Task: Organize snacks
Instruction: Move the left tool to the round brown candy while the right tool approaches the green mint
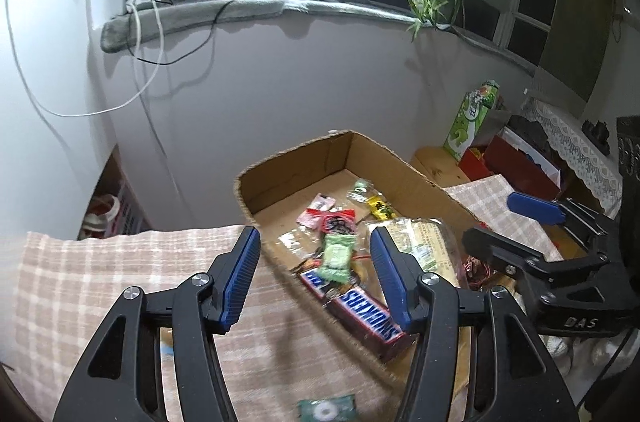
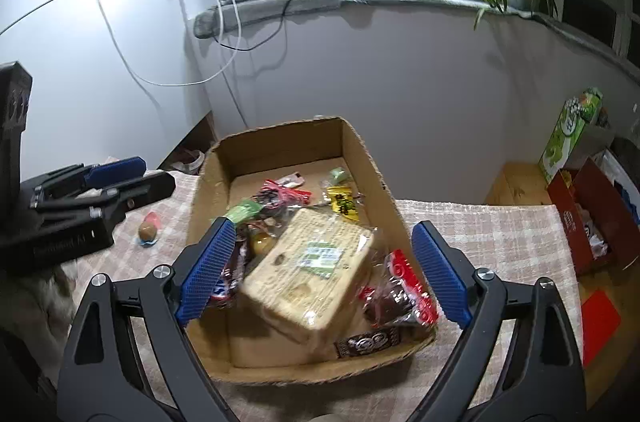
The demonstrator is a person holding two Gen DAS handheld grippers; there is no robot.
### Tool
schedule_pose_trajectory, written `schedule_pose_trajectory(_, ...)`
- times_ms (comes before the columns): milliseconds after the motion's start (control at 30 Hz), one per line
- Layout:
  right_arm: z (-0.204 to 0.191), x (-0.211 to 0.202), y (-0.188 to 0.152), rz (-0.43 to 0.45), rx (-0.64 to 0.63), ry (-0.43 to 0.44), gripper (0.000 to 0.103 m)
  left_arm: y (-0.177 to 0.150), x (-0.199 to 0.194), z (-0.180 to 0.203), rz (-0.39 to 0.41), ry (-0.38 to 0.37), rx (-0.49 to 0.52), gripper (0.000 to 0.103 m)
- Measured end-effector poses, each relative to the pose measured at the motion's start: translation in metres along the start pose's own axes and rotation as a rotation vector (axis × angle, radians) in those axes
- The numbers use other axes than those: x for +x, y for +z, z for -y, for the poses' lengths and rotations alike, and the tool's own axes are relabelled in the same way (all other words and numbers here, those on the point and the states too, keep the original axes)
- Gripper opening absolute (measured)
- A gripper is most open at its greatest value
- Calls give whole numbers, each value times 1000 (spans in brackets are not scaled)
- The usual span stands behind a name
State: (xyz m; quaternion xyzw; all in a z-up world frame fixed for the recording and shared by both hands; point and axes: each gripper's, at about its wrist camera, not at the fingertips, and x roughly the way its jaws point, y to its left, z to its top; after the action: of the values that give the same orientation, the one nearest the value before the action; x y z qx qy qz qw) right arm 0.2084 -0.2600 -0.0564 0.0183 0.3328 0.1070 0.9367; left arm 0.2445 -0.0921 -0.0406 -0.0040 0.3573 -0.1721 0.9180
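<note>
Inside the cardboard box [image 2: 280, 158], which sits on the checked tablecloth [image 2: 500, 230], most of the snacks already lie in a loose heap. Both claws hover above the box with jaws spread wide and nothing between them: the right gripper [image 2: 320, 270] over the near half, the left gripper [image 1: 316, 278] at the box's left wall.

The big cracker pack [image 2: 312, 262] lies tilted in the middle of the box. It looks stiff but brittle, in slick clear film; I would take it across its short sides with a light squeeze, since a hard pinch would likely crack the biscuits. The Snickers bar [image 1: 368, 314] rests against the box's near left wall, firm and light, best gripped across its width. The red packet [image 2: 404, 286] to the right of the crackers seems soft and crinkly and could slip.

Outside the box, a small round sweet [image 2: 149, 229] lies on the cloth to its left, near the left claw; it is small and may roll, so a centred pinch suits it. A green mint packet [image 1: 326, 408] lies flat on the cloth just in front of the box, thin and hard to get under. The box walls hinder any low approach from the side. A red carton [image 2: 588, 214] and a green carton [image 2: 568, 134] stand well to the right of the box.
</note>
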Motion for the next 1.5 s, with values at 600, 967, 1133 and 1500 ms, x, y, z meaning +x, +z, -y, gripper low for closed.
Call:
schedule_pose_trajectory(600, -91, -46, -72, -22, -87, 282, 93, -32, -59, -90, 20, 81, -136, 57)
schedule_pose_trajectory(967, -116, 3, -120, -178, 1, 213, 92, -57, -44, -124, -35, 62, -186, 57)
schedule_pose_trajectory(1133, -116, 19, -115, -201, 52, 168, 83, -62, -23, -126, -78, 36, -170, 57)
schedule_pose_trajectory(1500, -132, 44, -108, -249, 48, 66, 83, -70, 16, -123, -130, -7, -124, 57)
